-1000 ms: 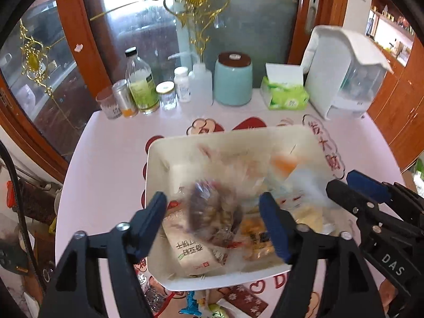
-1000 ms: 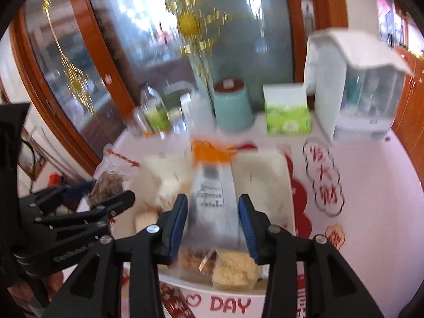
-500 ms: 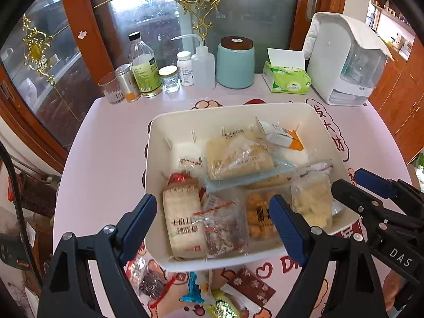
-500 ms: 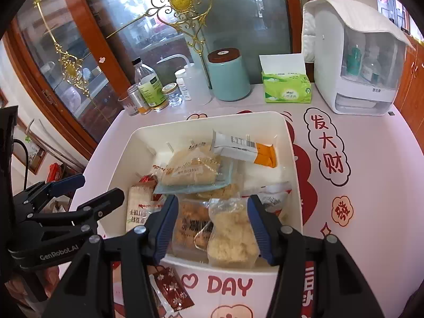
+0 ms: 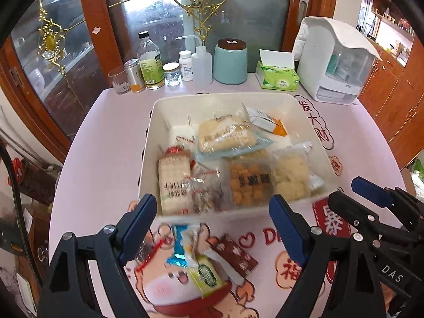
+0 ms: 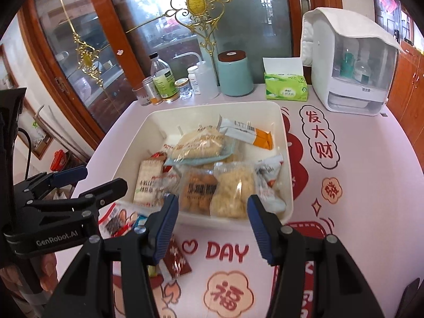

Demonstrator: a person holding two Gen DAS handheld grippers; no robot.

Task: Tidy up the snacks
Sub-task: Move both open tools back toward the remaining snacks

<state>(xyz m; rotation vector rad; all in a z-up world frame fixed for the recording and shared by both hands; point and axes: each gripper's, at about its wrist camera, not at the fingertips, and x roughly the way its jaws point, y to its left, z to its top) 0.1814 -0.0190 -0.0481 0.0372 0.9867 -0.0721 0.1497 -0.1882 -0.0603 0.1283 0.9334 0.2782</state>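
Both grippers pulled back; pink table [image 5: 106, 137], glass-door cabinet [image 6: 111, 39] behind.

Daylight comes through the frosted glass door [image 5: 233, 18] behind the white tray [image 5: 156, 122], bright enough to wash out the pane on its left. The tray's snack packets [image 5: 225, 137] show small glints on their film. Loose packets [image 5: 201, 259] nearer than the tray are smeared by blur. Both fisheye views bow the door frame and darken to black at the corners
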